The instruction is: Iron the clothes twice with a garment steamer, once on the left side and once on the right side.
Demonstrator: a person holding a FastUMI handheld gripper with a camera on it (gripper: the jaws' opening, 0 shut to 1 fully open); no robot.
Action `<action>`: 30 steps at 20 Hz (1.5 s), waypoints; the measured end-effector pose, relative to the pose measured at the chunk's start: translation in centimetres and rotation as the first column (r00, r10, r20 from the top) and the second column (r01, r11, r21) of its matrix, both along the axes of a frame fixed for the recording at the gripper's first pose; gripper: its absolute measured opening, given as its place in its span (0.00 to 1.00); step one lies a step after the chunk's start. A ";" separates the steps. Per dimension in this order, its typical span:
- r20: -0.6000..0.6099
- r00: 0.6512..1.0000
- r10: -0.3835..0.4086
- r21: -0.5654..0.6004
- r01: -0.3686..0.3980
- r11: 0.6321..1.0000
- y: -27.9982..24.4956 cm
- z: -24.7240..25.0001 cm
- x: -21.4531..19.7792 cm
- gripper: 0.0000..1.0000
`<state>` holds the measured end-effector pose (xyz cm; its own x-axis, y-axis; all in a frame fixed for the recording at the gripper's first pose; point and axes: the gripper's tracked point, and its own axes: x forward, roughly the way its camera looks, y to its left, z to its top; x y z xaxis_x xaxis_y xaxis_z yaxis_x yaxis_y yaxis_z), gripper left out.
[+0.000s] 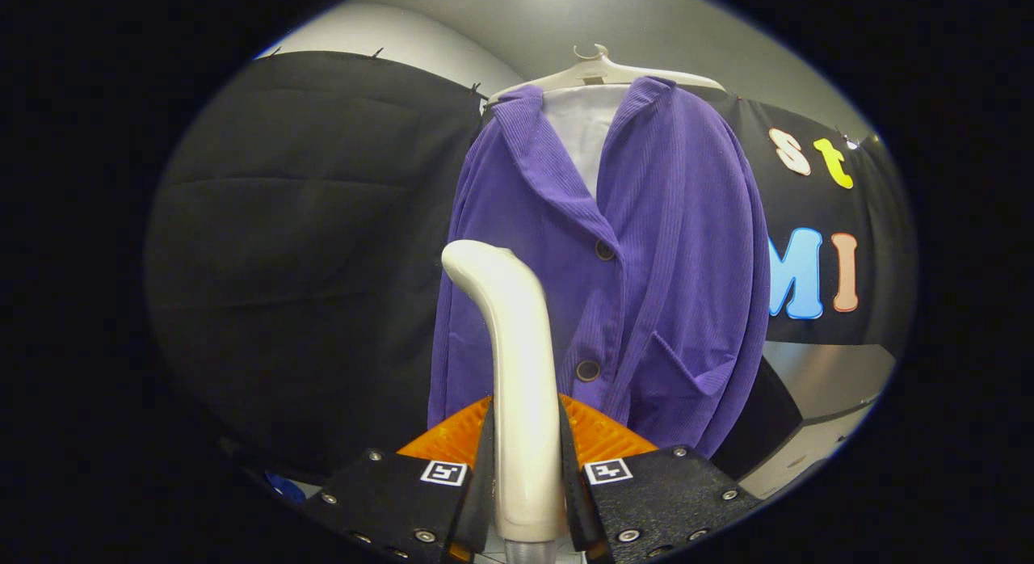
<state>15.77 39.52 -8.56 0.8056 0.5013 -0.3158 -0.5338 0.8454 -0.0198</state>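
The claw (525, 483) is closed on the white steamer (517, 370), both fingers pressing its handle low in the centre of the frame. The steamer's bent head rises to mid-frame, in front of the left half of the purple jacket (614, 265). The jacket hangs on a pale hanger (602, 71) at top centre, buttoned, with a pocket at lower right.

Whether the head touches the cloth I cannot tell. The likely trouble: the smooth handle could twist or slide between the fingers under pressure, or a hard push could swing the jacket on its hanger, so the pass skips part of that side.
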 end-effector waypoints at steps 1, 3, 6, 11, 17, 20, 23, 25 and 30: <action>-0.008 1.000 0.001 -0.007 -0.002 1.000 -0.2 -0.6 -0.3 0.38; -0.029 1.000 0.006 -0.016 -0.007 1.000 -0.4 -2.1 -0.9 0.38; -0.045 0.999 0.010 -0.038 -0.012 0.999 -0.9 -3.8 -2.0 0.38; -0.108 0.994 0.008 -0.054 -0.014 0.998 -1.5 -7.4 -3.4 0.39; -0.129 0.992 0.015 -0.086 -0.026 0.996 -1.8 -10.0 -4.0 0.38; -0.149 0.989 0.017 -0.100 -0.032 0.994 -2.0 -11.3 -4.8 0.39; -0.174 0.985 0.019 -0.113 -0.039 0.993 -2.0 -12.8 -5.8 0.39; -0.196 0.981 0.013 -0.124 -0.038 0.992 -2.4 -14.0 -6.2 0.39; -0.244 0.970 0.002 -0.143 -0.038 0.989 -2.9 -16.3 -7.5 0.39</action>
